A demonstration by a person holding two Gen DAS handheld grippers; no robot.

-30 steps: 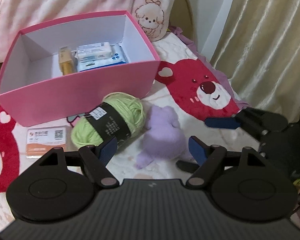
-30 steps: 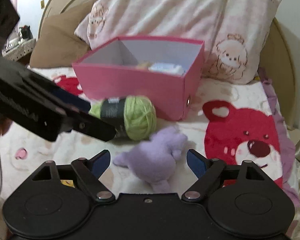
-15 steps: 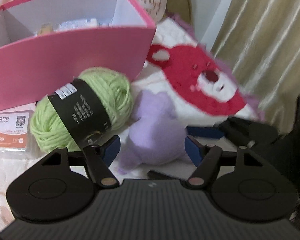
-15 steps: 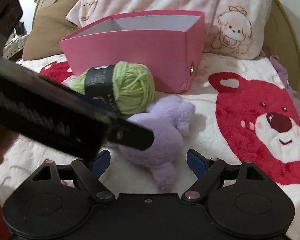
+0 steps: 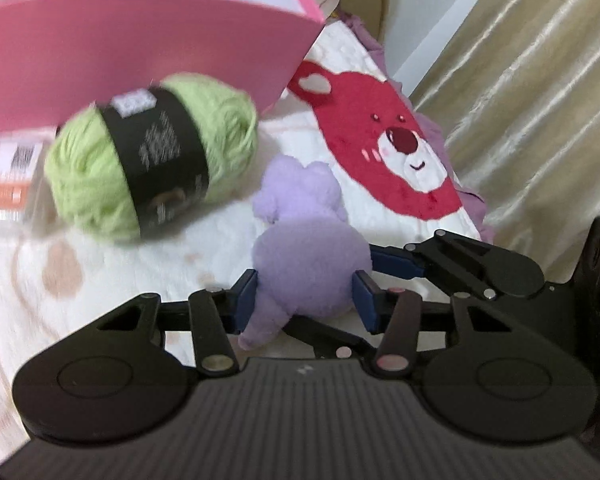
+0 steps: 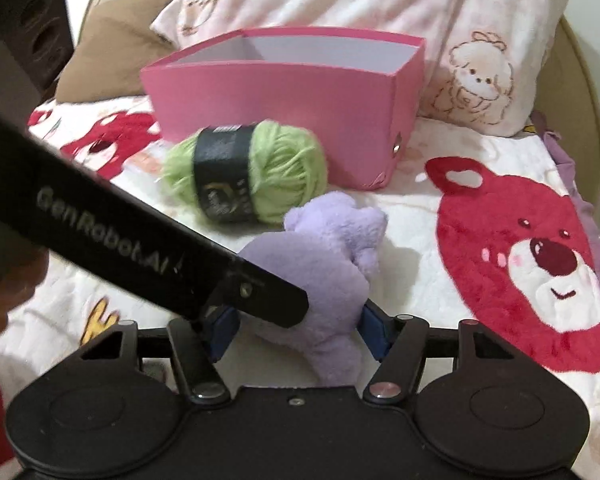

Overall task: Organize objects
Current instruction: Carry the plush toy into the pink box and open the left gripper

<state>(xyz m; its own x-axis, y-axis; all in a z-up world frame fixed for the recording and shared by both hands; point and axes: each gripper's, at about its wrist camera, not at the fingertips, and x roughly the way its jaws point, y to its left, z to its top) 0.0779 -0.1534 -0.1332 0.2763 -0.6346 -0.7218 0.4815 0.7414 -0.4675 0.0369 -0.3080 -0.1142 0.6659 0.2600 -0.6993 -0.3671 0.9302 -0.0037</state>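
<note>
Both tools meet at the purple plush toy [image 5: 308, 260] lying on the bed's bear-print blanket [image 5: 380, 208]. Left tool [image 5: 305, 294] has just been closing, and its blue pads now press the toy's rounded body from either side. Right tool [image 6: 296, 330] has also been closing; its pads sit against the same toy, the left tool's finger crossing in front. Just beyond lies a green yarn ball [image 6: 248, 172] with a black band, and behind it stands the open pink box [image 6: 284, 92], against the pillows [image 6: 340, 0].

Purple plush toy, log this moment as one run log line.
purple plush toy | left gripper closing on it | right gripper closing on it | pink box behind
</note>
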